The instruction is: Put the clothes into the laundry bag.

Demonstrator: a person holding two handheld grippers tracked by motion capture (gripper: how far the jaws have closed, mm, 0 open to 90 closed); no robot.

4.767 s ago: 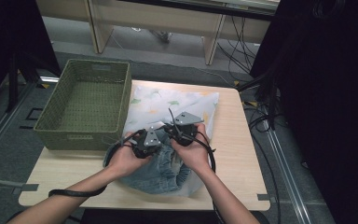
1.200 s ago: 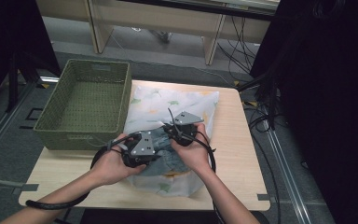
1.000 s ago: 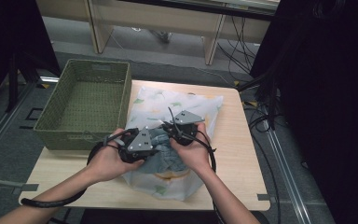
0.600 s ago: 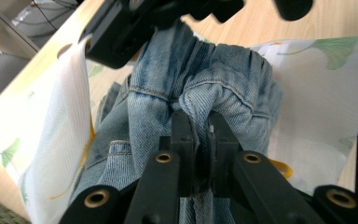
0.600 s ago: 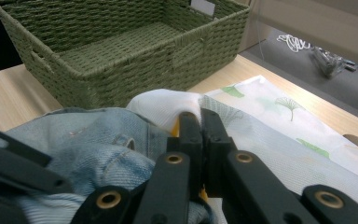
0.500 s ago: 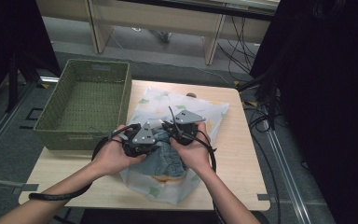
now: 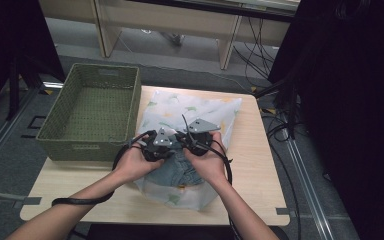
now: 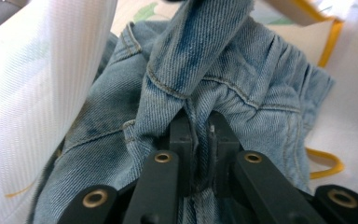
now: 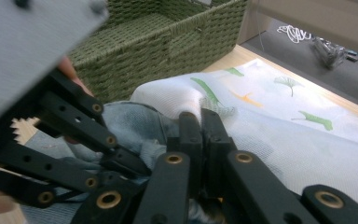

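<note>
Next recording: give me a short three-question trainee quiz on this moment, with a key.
1. True or false: the left gripper is shut on the denim garment.
2. What does the right gripper pinch? A) green woven basket B) white leaf-print mesh bag C) cable
3. On which side of the bag does the green woven basket stand in the high view?

Key: 1 true; 2 B, the white leaf-print mesh bag; 3 left.
</note>
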